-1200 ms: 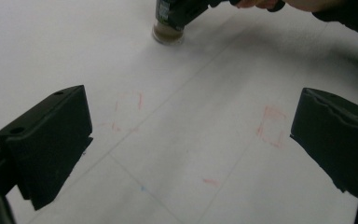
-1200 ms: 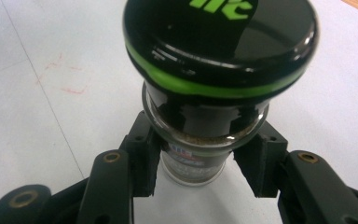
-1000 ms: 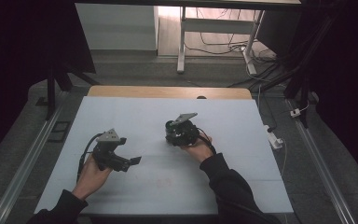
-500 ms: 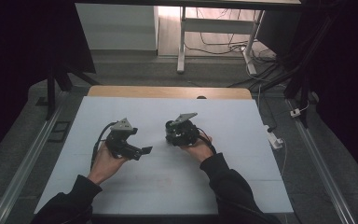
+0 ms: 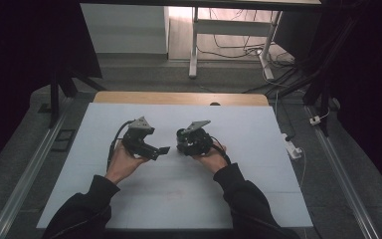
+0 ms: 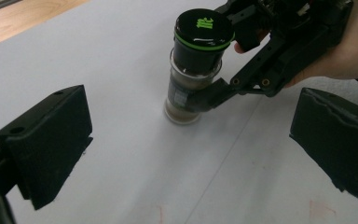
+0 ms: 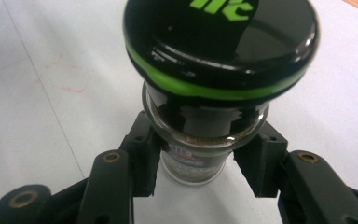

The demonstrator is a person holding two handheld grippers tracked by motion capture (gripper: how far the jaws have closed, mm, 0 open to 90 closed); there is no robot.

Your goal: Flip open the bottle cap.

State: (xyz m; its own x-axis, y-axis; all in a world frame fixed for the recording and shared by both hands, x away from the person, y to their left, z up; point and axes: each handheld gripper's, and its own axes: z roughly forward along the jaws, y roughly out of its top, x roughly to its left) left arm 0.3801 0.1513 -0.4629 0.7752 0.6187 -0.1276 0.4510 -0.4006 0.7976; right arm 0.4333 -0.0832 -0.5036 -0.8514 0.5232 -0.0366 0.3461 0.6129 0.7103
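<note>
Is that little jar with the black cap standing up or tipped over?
Upright: the jar stands on its base on the white table, cap on top, the right gripper clamped around it.

Pale white table (image 5: 258, 164) filling the middle of the high view, with a strip of bare wood (image 5: 179, 98) along its far edge toward the top of the frame. Faint seams and a couple of reddish smudges on the white top. Glass jar (image 6: 192, 88) with a black, green-ringed lid standing upright near the centre.
</note>
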